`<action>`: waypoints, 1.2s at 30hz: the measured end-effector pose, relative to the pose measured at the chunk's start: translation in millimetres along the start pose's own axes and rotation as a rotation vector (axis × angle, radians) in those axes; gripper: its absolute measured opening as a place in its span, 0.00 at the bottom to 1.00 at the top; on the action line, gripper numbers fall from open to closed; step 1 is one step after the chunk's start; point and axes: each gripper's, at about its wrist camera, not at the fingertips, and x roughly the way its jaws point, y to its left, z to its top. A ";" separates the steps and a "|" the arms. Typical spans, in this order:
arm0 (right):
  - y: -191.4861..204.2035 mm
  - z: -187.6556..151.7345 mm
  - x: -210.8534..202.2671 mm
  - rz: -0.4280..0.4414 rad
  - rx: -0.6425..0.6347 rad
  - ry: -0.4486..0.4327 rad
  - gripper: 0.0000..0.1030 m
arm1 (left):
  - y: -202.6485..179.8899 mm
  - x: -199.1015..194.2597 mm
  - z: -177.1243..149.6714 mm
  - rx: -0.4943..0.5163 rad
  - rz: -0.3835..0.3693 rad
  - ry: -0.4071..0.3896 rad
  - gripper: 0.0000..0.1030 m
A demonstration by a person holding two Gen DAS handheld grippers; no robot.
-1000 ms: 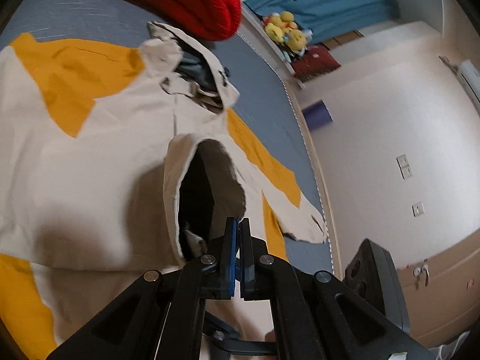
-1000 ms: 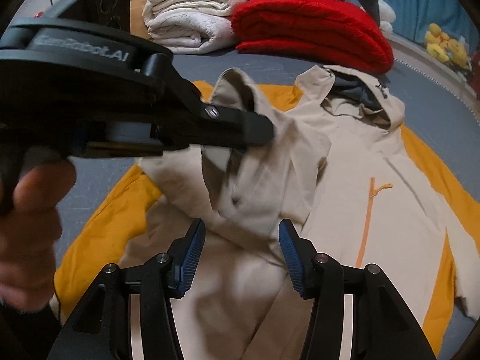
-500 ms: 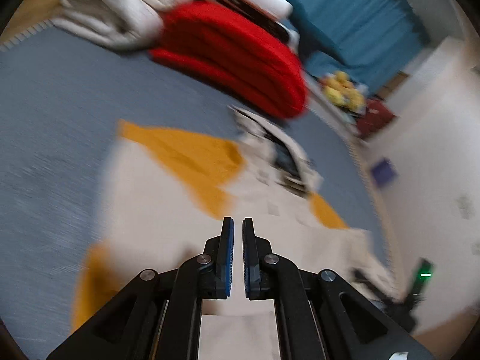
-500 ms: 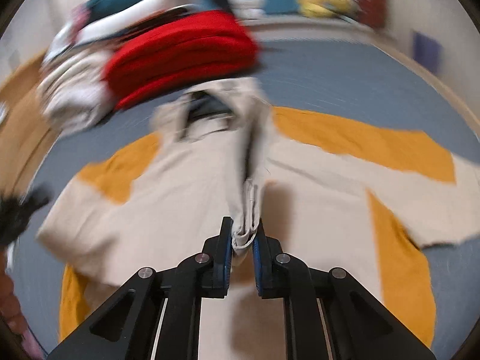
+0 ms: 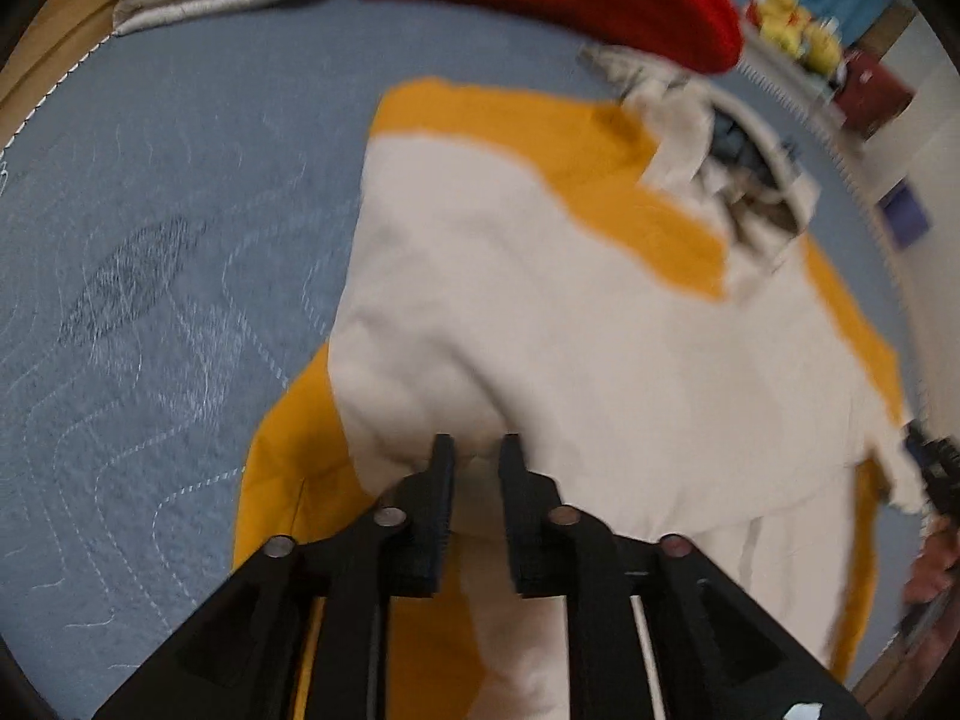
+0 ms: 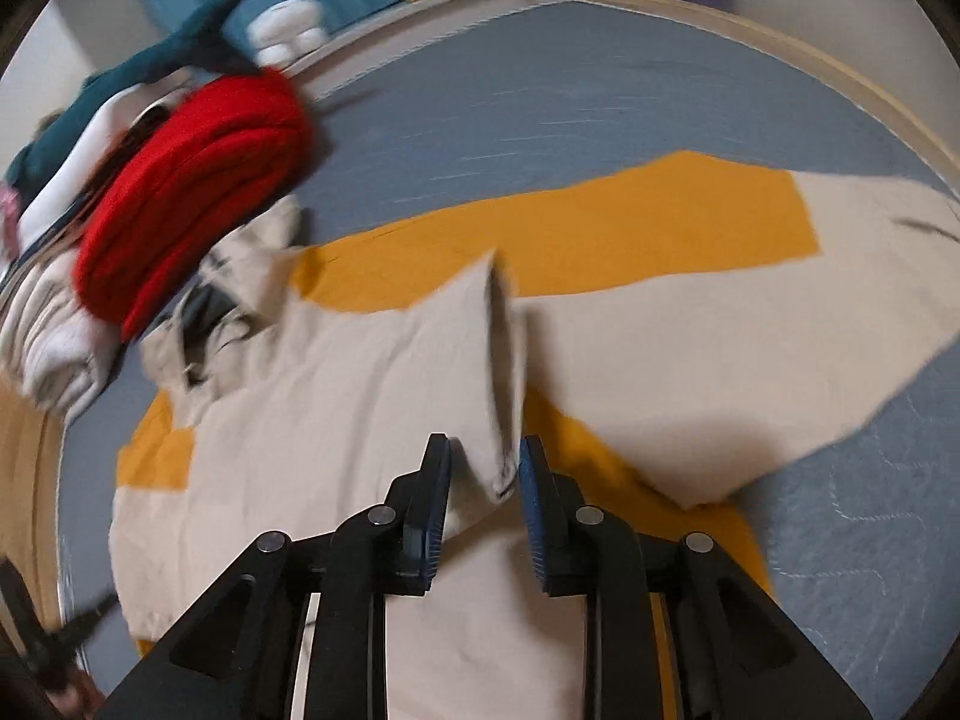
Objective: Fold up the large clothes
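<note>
Over the blue quilt [image 5: 150,300], in my left view, the cream-and-orange jacket [image 5: 570,330] lies spread from center out to three o'clock — my left gripper [image 5: 475,450] has its fingers parting, no cloth pinched. In my right view, a raised sleeve fold [image 6: 501,396] stands between my right gripper [image 6: 485,453] fingers as they open, pads slack on it. It looks light, soft and floppy — best taken at the cuff or hem.

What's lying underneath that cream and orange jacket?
The jacket lies spread on a blue-grey quilted mat, which shows all round it. Whatever sits beneath the jacket's middle is covered by the cloth.
</note>
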 end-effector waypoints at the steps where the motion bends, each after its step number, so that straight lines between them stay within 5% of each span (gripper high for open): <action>1: -2.3 1.3 0.7 0.010 0.003 0.006 0.25 | 3.5 5.4 -2.5 -0.005 0.016 0.021 0.20; 5: -9.7 3.2 8.7 0.009 0.025 0.056 0.28 | 10.2 19.5 -9.1 -0.029 0.036 0.083 0.21; 9: -21.1 -6.5 42.7 0.052 0.097 0.224 0.46 | 3.2 21.9 -13.7 0.007 0.068 0.097 0.22; 13: -37.3 -18.8 66.8 0.096 0.208 0.305 0.47 | 2.0 22.6 -15.4 -0.009 0.059 0.098 0.22; 16: -32.4 -13.9 65.8 0.097 0.178 0.268 0.44 | 3.3 22.4 -18.5 -0.010 0.056 0.101 0.22; 17: -29.4 -12.6 63.8 0.093 0.157 0.245 0.37 | 3.7 22.7 -18.1 -0.009 0.056 0.102 0.22; 18: -26.6 -11.7 60.9 0.080 0.139 0.226 0.16 | 3.5 21.4 -13.7 -0.008 0.057 0.104 0.22; 19: -23.8 -10.5 54.2 0.075 0.131 0.200 0.10 | 2.7 21.9 -13.6 -0.007 0.057 0.105 0.22; 25: 15.8 9.5 -29.5 0.230 -0.008 -0.134 0.07 | 5.1 23.1 -7.1 -0.009 0.055 0.111 0.22; 27: 11.4 12.2 -34.3 0.185 0.023 -0.155 0.07 | 5.3 23.1 -6.2 -0.012 0.043 0.112 0.22; 33: -29.8 2.2 16.1 -0.098 0.148 0.038 0.10 | -1.2 19.7 -7.5 0.009 0.055 0.106 0.23; 36: -45.6 3.4 16.3 -0.127 0.191 0.024 0.12 | -0.9 12.7 -5.2 -0.021 0.008 0.079 0.23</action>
